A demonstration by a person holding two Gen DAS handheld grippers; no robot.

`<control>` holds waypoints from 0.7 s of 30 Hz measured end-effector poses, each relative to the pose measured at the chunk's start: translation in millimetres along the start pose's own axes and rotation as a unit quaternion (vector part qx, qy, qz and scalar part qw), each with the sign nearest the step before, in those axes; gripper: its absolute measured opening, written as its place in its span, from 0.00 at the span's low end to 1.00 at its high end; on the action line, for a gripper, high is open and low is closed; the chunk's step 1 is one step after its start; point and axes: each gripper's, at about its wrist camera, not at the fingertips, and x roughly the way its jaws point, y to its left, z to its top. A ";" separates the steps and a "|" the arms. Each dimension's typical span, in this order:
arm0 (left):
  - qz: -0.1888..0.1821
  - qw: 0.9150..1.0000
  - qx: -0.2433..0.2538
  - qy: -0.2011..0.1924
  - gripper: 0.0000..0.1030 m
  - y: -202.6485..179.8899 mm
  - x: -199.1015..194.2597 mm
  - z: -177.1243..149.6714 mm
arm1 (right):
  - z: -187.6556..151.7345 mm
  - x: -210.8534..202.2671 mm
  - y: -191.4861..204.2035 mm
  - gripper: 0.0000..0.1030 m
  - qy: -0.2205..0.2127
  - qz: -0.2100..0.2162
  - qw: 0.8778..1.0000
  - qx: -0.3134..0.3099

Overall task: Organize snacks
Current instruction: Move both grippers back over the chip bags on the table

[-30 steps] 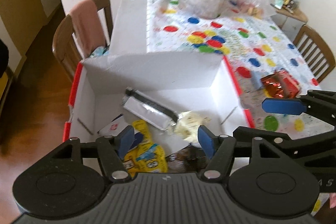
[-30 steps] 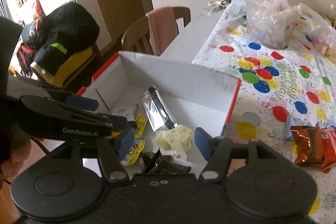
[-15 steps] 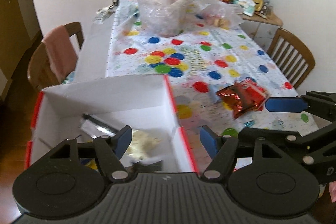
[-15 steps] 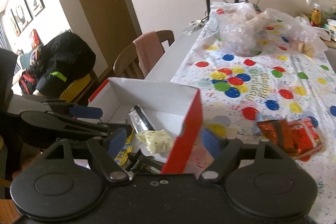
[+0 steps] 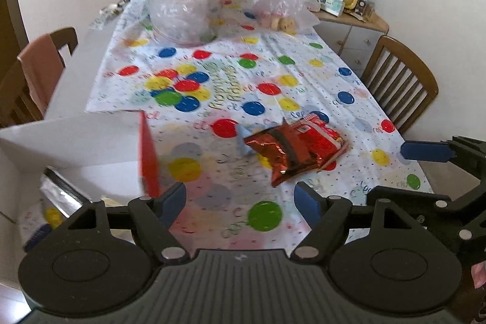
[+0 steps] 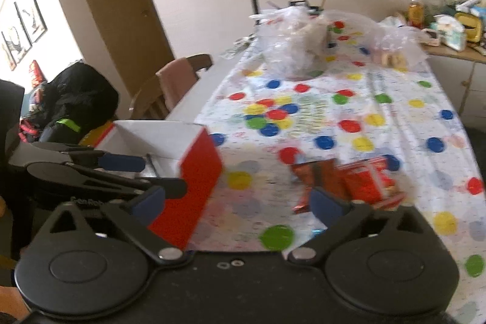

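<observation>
With right gripper point(image 6: 237, 204) and left gripper point(image 5: 240, 201) both opening and empty, best aimed squarely at the probably overlapping red snack packets point(image 5: 296, 152) near the table's point(image 5: 349, 75) right edge.

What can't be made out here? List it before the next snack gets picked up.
- Box contents, left wrist view: mostly hidden behind its wall and the left gripper, whose jaws are opening, nothing between them.
- Red snack packets, right wrist view: blurred, labels unreadable; the right gripper, jaws opening and empty, covers their near edge.
- Clutter on the far cabinet: too small to identify.
</observation>
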 end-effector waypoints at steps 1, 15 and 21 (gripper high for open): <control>0.001 1.000 -0.003 0.003 0.76 -4.5 5.4 2.1 | -1.3 -1.3 -7.2 1.00 0.001 0.000 1.000 -0.001; 0.021 0.993 -0.090 0.074 0.76 -40.6 97.0 46.6 | -2.4 7.7 -123.1 1.00 0.034 -0.053 0.998 -0.013; 0.037 0.989 -0.105 0.098 0.76 -50.1 134.5 59.5 | -2.3 16.3 -154.7 1.00 0.043 -0.056 0.997 -0.004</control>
